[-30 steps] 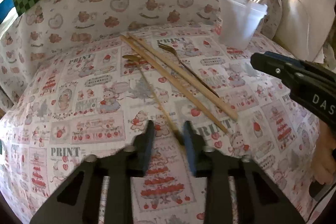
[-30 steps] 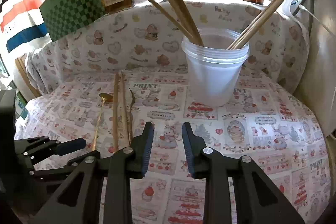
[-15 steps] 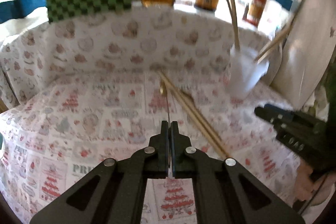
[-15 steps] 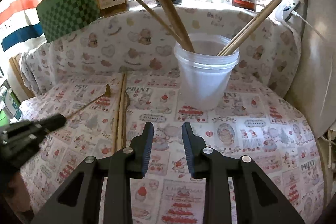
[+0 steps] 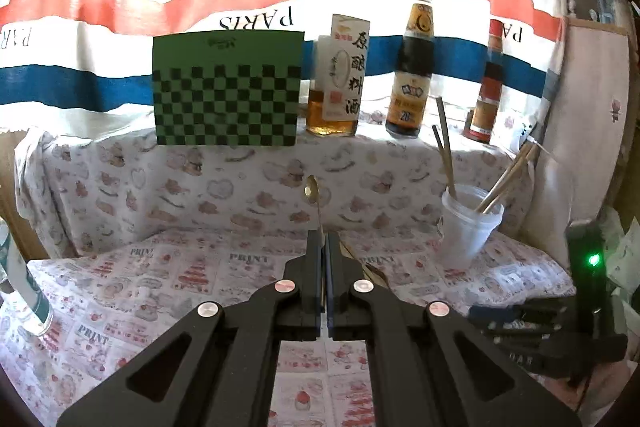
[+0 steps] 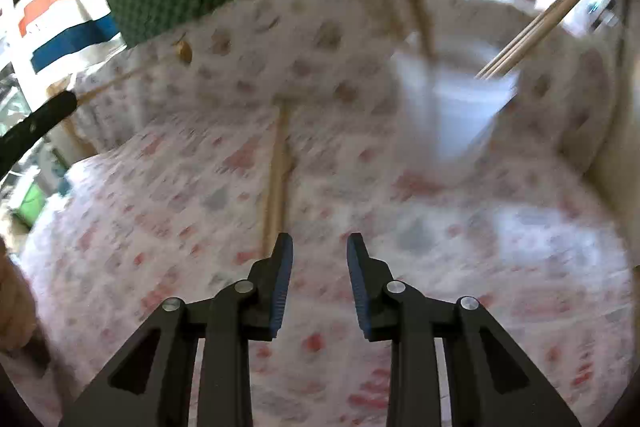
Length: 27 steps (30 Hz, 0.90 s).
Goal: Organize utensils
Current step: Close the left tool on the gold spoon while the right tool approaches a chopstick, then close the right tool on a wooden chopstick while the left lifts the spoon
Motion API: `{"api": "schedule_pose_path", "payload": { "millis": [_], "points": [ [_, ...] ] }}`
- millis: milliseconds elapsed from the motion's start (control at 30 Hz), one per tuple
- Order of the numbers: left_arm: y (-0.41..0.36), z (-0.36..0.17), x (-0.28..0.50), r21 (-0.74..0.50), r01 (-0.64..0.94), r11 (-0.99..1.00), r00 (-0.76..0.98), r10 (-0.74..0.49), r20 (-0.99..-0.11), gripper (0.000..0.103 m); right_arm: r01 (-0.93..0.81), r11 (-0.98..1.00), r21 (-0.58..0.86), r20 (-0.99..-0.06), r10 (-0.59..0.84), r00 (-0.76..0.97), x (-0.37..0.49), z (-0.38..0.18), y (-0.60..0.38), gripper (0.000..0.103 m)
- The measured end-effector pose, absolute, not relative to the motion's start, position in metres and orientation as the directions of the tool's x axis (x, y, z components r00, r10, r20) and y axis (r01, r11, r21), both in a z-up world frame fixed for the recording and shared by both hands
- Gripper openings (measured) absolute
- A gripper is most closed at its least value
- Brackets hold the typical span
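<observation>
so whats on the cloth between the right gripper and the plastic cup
In the right wrist view, only bare printed cloth separates the right gripper from the plastic cup; the chopsticks lie left of that stretch.

The cup [image 5: 468, 225] is standing on the table [image 5: 160, 287] at the right, sticks [image 5: 446, 157] leaning in it. Bottles [image 5: 412, 75] are standing behind, beside a box [image 5: 226, 89].

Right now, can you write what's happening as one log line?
left gripper: shut on gold spoon, lifted | right gripper: open, empty | plastic cup: holds chopsticks
</observation>
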<state>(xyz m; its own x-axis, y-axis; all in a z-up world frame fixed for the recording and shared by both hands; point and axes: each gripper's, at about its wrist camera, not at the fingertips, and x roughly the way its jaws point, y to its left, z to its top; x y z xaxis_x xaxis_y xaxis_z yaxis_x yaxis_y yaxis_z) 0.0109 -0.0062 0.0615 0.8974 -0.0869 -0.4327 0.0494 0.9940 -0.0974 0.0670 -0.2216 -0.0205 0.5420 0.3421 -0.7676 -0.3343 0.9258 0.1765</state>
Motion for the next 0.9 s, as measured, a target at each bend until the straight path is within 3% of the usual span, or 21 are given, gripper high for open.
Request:
{"api": "schedule_pose_path", "payload": {
  "millis": [100, 467, 733, 800, 900],
  "points": [
    [-0.002, 0.063, 0.008, -0.112, 0.043, 0.993, 0.901, -0.087, -0.424, 0.001, -0.373, 0.899, 0.231, -0.786, 0.398, 0.473, 0.067, -0.028, -0.214, 0.029],
    [0.002, 0.072, -0.01, -0.134, 0.068, 0.989, 0.933, -0.11, -0.342, 0.001, -0.408, 0.895, 0.18, -0.819, 0.367, 0.442, 0.066, -0.048, -0.194, 0.012],
    [-0.007, 0.063, 0.0, -0.106, 0.098, 0.99, 0.908, -0.132, -0.397, 0.001, -0.407, 0.911, 0.074, -0.802, 0.297, 0.518, 0.067, -0.049, -0.19, 0.008],
    [-0.007, 0.062, 0.0, -0.102, 0.099, 0.99, 0.906, -0.132, -0.401, 0.001, -0.387, 0.918, 0.091, -0.779, 0.307, 0.547, 0.065, -0.043, -0.196, 0.008],
    [-0.008, 0.062, -0.001, -0.108, 0.102, 0.989, 0.908, -0.137, -0.395, 0.001, -0.387, 0.914, 0.122, -0.654, 0.368, 0.662, 0.052, -0.013, -0.209, 0.008]
  ]
}}
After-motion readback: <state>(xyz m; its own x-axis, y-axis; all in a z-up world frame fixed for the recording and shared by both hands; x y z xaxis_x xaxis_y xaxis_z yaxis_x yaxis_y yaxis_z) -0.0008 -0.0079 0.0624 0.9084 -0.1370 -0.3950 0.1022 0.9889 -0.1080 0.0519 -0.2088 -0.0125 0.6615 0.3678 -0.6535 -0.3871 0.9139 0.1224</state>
